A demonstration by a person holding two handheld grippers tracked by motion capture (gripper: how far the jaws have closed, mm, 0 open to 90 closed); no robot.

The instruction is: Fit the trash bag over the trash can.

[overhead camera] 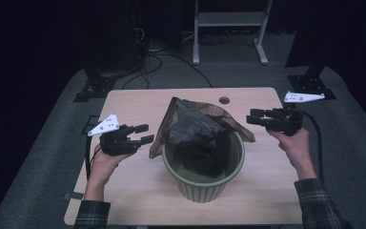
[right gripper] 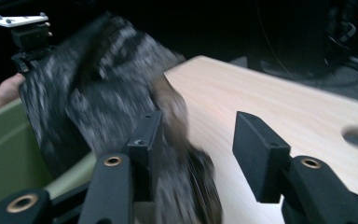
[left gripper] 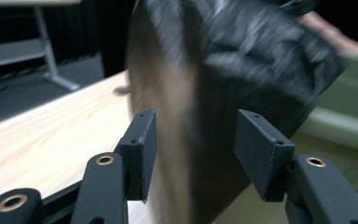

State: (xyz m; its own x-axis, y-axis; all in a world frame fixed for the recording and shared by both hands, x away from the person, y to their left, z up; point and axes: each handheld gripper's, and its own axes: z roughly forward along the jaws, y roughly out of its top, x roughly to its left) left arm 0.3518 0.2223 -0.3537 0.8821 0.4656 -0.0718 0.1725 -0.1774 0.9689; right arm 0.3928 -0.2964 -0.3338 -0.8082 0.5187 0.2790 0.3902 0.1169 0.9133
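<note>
A: High view: black bin bag (overhead camera: 195, 126) sags half inside the green bin (overhead camera: 203, 183) on the worktop (overhead camera: 138, 191), left gripper (overhead camera: 143, 134) and right gripper (overhead camera: 252, 117) both released, clear of it.

B: Left gripper view: jaws apart, bag (left gripper: 242, 60) beyond them. Regrip the brown-lined rim (left gripper: 168, 93) low.

A: Right gripper view: jaws parted, bag (right gripper: 98, 102) beside one pad, unpinched.

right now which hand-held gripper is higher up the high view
The right hand-held gripper, level with the bag's upper part; the left hand-held gripper sits lower, nearer the green bin's rim.
</note>
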